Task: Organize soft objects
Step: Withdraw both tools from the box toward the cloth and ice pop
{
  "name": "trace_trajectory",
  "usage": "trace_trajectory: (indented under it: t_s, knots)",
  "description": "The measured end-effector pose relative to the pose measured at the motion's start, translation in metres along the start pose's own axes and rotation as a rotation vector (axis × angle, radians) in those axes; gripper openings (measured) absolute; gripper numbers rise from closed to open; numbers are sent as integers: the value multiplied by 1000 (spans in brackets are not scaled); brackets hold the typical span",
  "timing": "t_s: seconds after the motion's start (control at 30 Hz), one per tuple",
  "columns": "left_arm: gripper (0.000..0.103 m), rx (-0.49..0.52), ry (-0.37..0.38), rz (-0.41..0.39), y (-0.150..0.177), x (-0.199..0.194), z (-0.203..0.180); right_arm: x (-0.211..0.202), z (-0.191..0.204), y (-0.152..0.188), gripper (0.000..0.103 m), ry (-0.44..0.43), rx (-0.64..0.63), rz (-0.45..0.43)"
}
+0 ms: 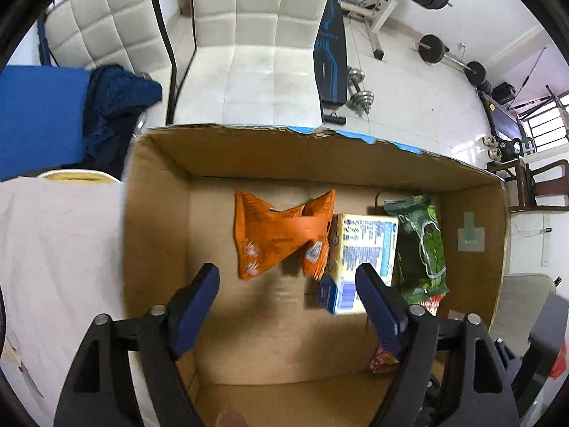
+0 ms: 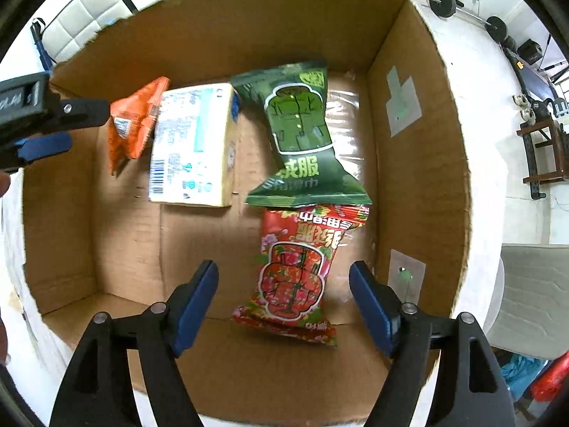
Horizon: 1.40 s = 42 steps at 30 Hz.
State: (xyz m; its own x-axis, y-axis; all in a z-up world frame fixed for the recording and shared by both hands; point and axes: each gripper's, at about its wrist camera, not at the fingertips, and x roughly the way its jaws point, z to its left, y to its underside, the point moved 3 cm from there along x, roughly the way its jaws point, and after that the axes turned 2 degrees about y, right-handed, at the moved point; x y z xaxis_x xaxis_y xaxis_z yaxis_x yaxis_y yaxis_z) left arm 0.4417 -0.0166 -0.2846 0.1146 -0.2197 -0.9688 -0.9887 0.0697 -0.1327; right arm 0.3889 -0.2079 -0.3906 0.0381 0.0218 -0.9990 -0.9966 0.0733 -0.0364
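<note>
Left wrist view has the left gripper point(image 1: 286, 286) hanging over the corrugated cardboard box point(image 1: 156, 192), blue fingers spread wide, empty. On the box floor lie a crumpled orange packet point(image 1: 277, 235), a pale yellow rectangular pack point(image 1: 359, 249) and a glossy green pouch point(image 1: 421, 245), side by side. Right gripper point(image 2: 284, 286) hovers parted, holding nothing, above a shiny red floral pouch point(image 2: 295, 277).

white quilted sofa point(image 1: 256, 35), weight bench point(image 1: 330, 57), barbells point(image 1: 432, 48).
</note>
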Motion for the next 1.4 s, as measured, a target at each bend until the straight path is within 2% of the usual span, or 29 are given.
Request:
trace_trajectory:
  t_s: [0.07,0.13,0.23,0.57,0.83,0.93,1.23,1.33,1.4]
  knots:
    - [87,11,-4,-22,11,-14,-1,-8,0,3,90,-7,4,-14]
    - [95,22,-16,-44,27,-27,-1,-17,2,7,94,-3,7,-38]
    - [97,35,-36,-82,47,-45,-1,-31,5,17,103,10,9,-76]
    - [97,48,-46,-229,113,-107,-4,-100,15,66,103,35,9,-212]
    - [97,79,-88,-344,156,-156,-17,-148,17,112,103,31,34,-308]
    - [97,98,-128,-390,170,-172,-24,-168,13,130,103,21,41,-338]
    - [97,85,-142,-455,198,-205,-42,-218,-5,166,103,-20,50,-417]
    - [97,57,-159,-443,206,-199,-38,-223,-9,170,103,-42,30,-423]
    - [97,27,-176,-413,215,-187,-28,-212,-6,171,103,-49,-26,-398]
